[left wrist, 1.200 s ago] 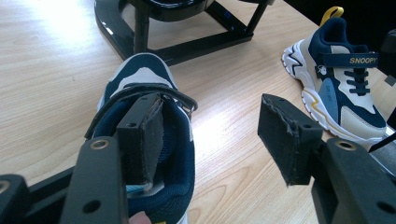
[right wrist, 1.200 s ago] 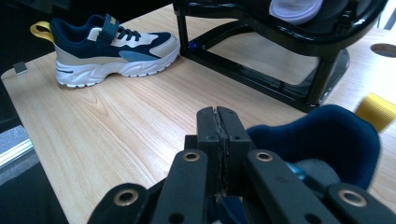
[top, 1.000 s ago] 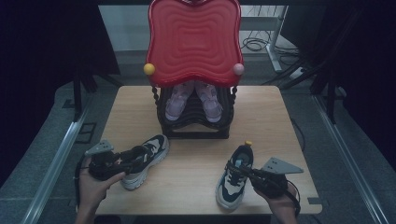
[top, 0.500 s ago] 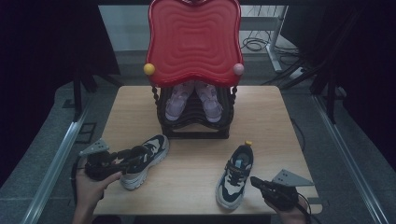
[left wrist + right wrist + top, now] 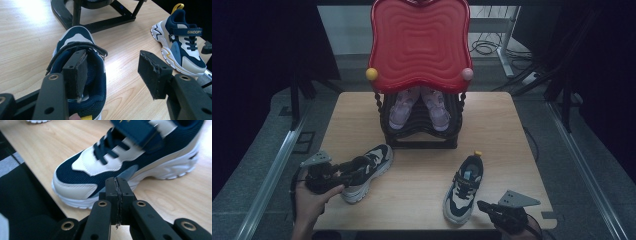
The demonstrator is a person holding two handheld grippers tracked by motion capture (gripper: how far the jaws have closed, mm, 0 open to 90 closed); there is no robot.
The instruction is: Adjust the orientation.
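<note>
Left gripper [image 5: 343,173] at seven o'clock, jaws spread, one pad seemingly inside the left sneaker [image 5: 365,171]; contact is hard to judge. Right gripper [image 5: 484,206] at five o'clock, jaws pressed together on nothing, just beside the right sneaker [image 5: 463,188] on the table [image 5: 412,200].

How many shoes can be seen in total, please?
4. Two navy-and-white sneakers lie on the wooden table: one at the left, one at the right. Two pink shoes stand inside the black rack; more may be hidden there.
</note>
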